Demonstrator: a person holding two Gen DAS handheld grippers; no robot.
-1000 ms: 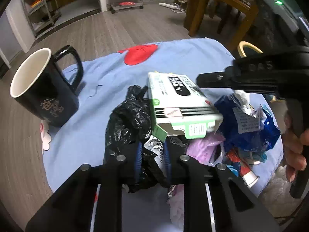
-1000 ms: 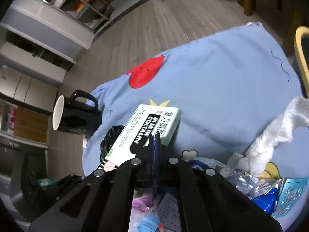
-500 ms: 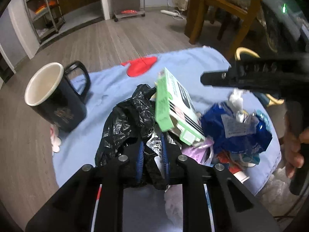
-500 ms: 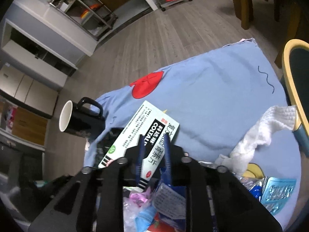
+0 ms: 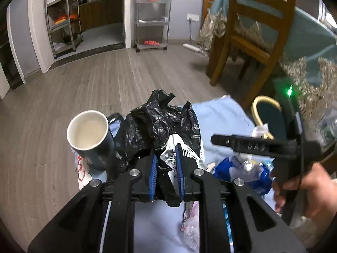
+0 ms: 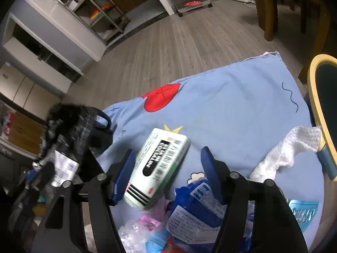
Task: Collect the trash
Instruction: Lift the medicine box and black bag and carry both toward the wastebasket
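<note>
In the left wrist view, the left gripper (image 5: 166, 169) sits at lower centre, its blue-padded jaws pinched on a crumpled black trash bag (image 5: 160, 124); a white printed wrapper (image 5: 179, 154) is caught in the same bunch. The bag rises above the fingertips and fills the middle of the frame. Just left of it stands a dark mug (image 5: 90, 137) with a pale inside, on the blue cloth (image 5: 221, 116). At right, the right gripper (image 5: 248, 145) shows side-on, held by a hand (image 5: 305, 187), with blue wrappers (image 5: 242, 172) heaped under it. A wooden chair (image 5: 252, 31) occupies the upper right.

In the right wrist view, the right gripper (image 6: 166, 164) spreads wide at lower centre and holds nothing. Between its fingers, lying flat on the blue cloth (image 6: 231, 105), is a white and green box (image 6: 158, 166); its near end is close to the left pad, and whether they touch cannot be told. Blue wrappers (image 6: 195, 210) pile up below the right finger. A white tissue (image 6: 290, 151) lies at the right edge. The black trash bag (image 6: 67, 130) hangs blurred at the left.
</note>
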